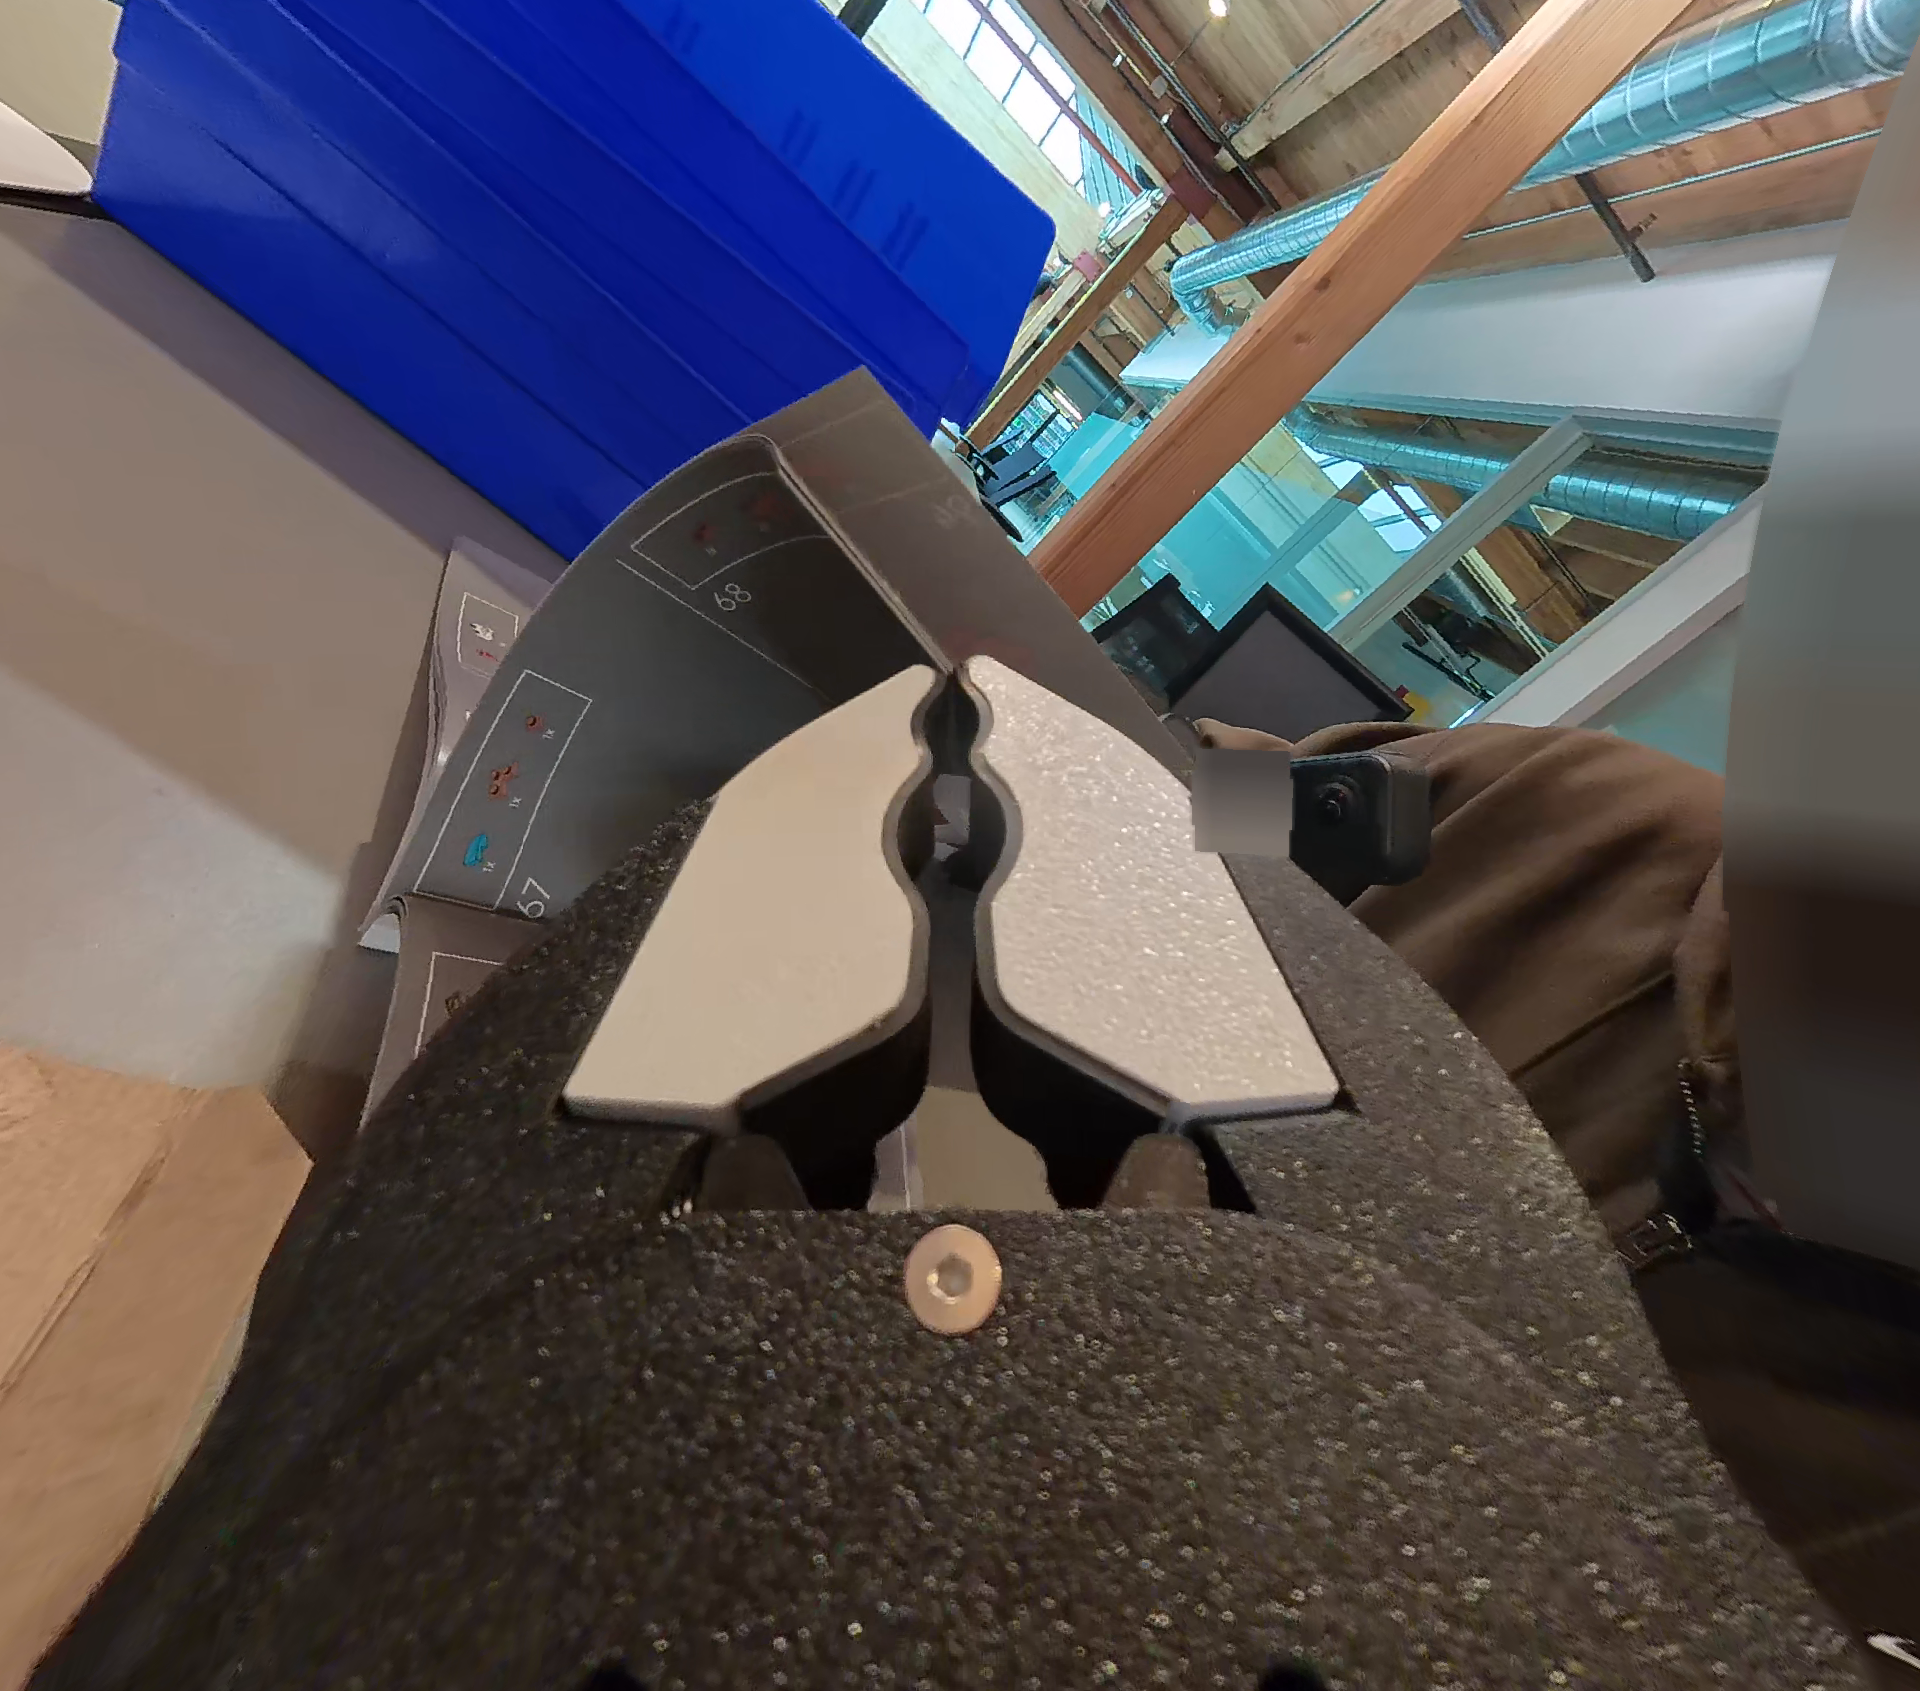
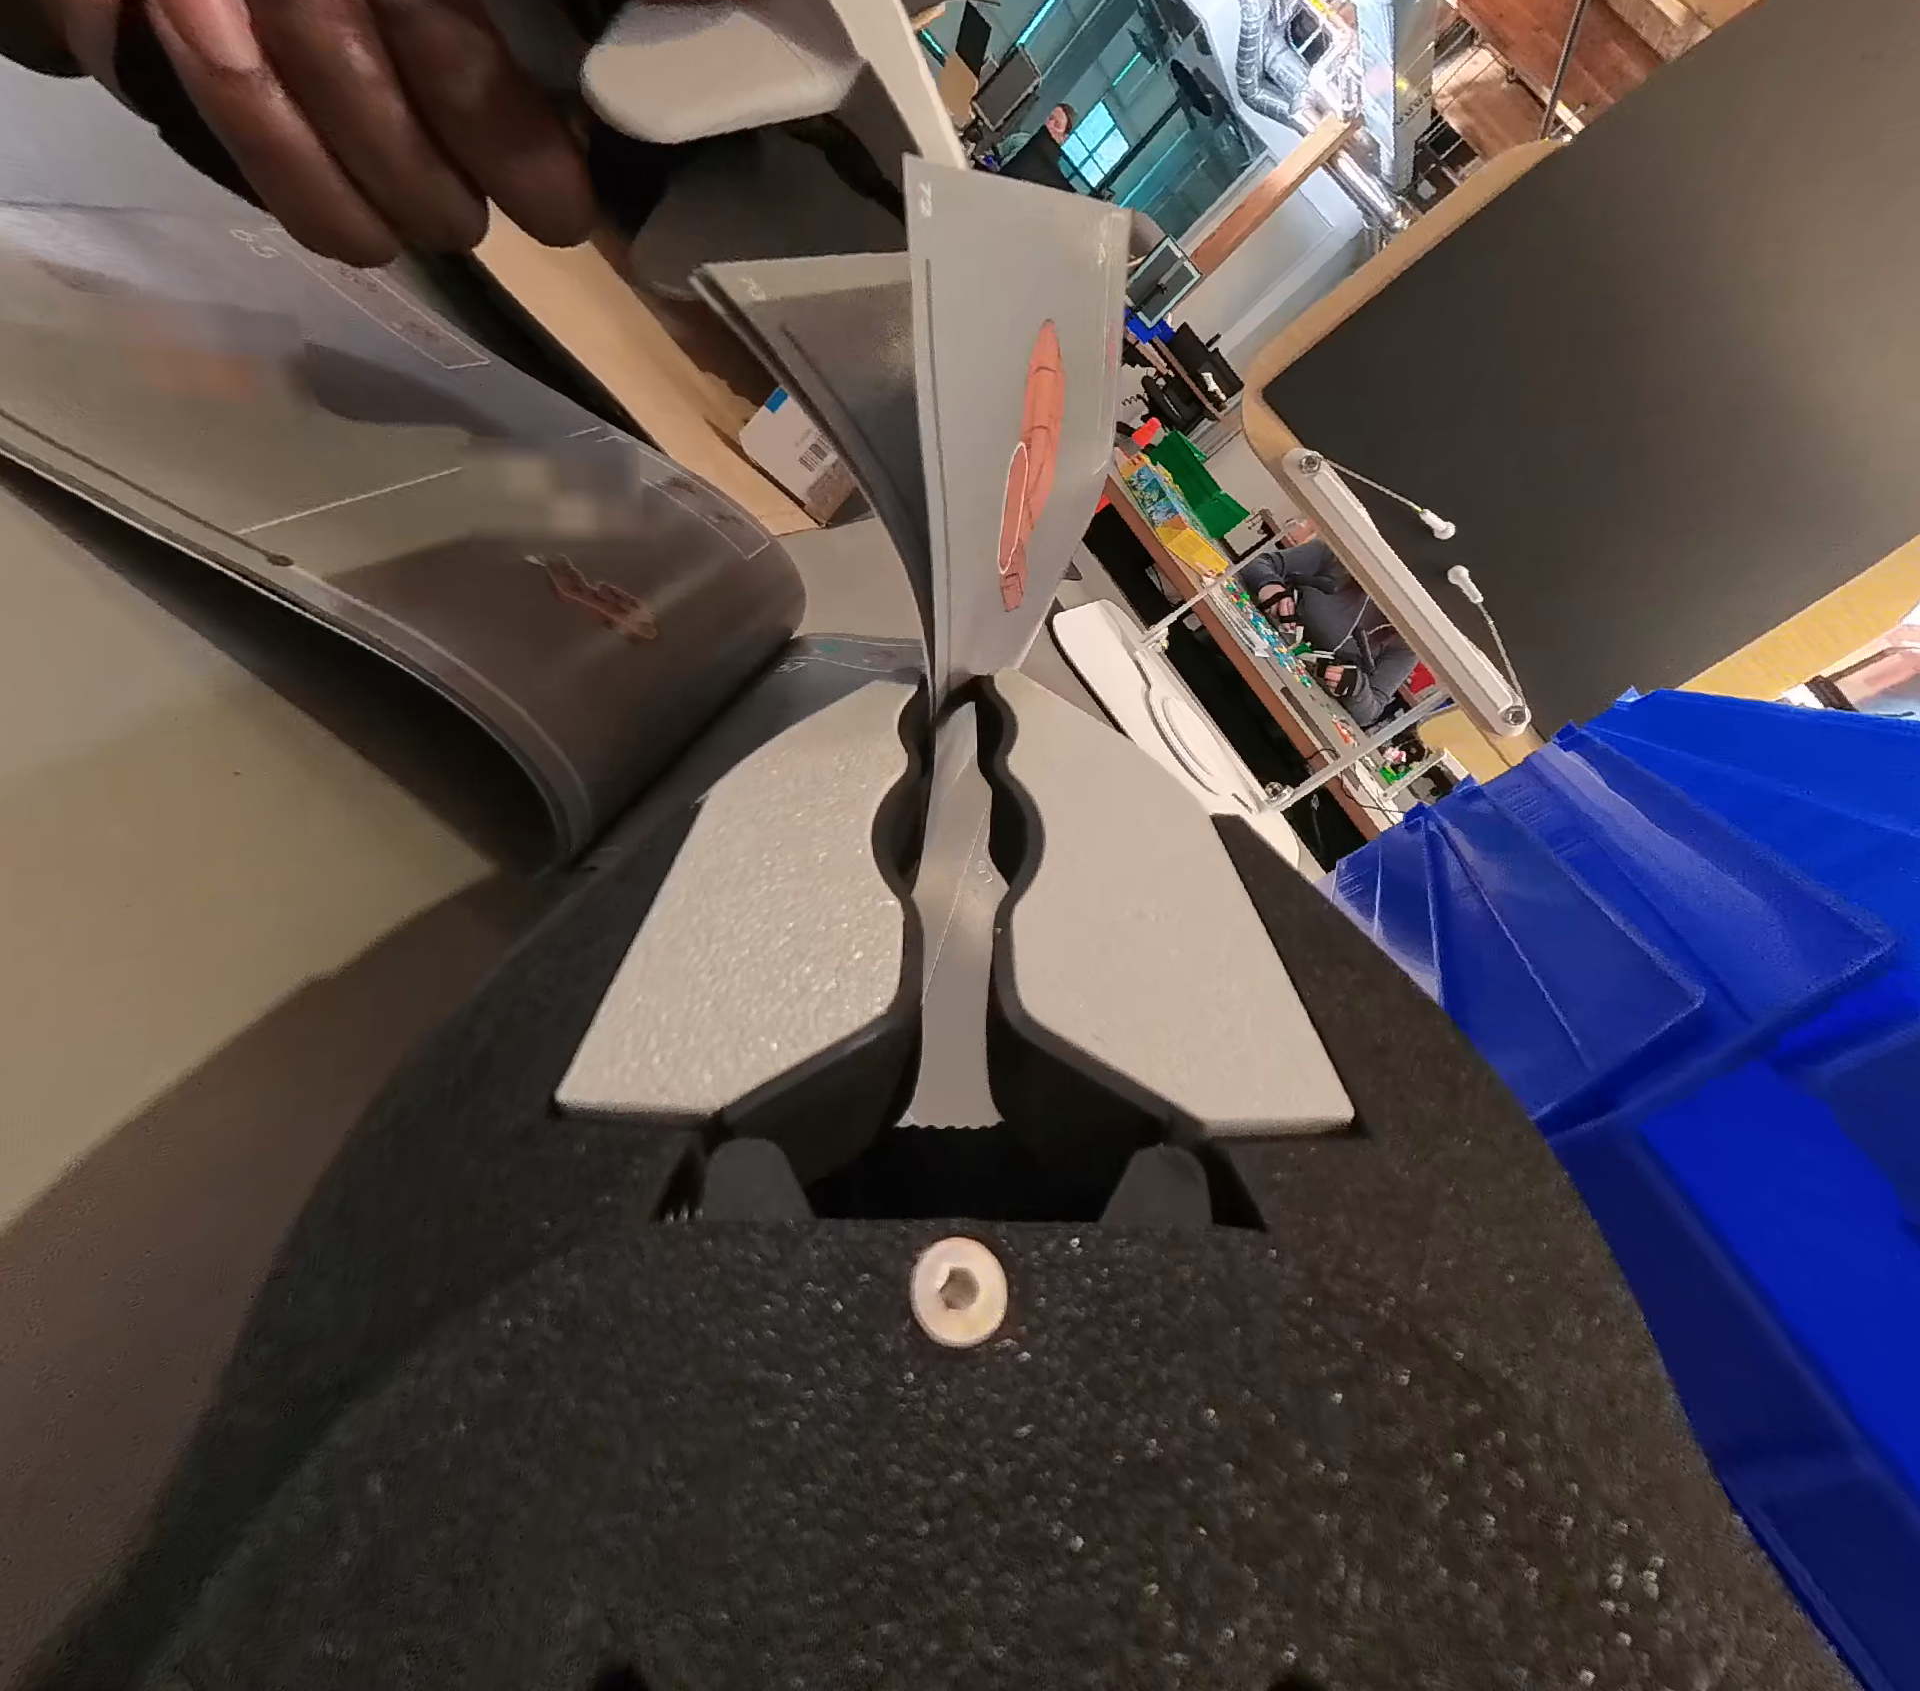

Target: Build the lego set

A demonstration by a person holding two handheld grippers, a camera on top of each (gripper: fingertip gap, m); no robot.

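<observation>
The grey instruction booklet [image 1: 665, 665] lies open on the table, with some pages lifted. My left gripper [image 1: 951, 680] is shut on the edge of one lifted page [image 1: 914, 498], which rises from its fingertips. In the right wrist view the booklet [image 2: 416, 519] curls at the left and a few pages [image 2: 997, 394] stand upright. They pass between the fingers of my right gripper [image 2: 966, 696]. Those fingers stand slightly apart, with a thin dark gap beside the right finger. The left gripper's fingers [image 2: 707, 72] show at the top, pinching a page's upper edge.
Stacked blue bins [image 1: 468, 135] stand behind the booklet and show at the right in the right wrist view [image 2: 1714, 1018]. A person's hand [image 2: 343, 62] holds the left gripper. A brown sleeve [image 1: 1558, 914], the grey tabletop [image 1: 156, 446] and a cardboard piece [image 1: 104, 1278] are close by. The grippers' ends are close to 9 centimetres from one another.
</observation>
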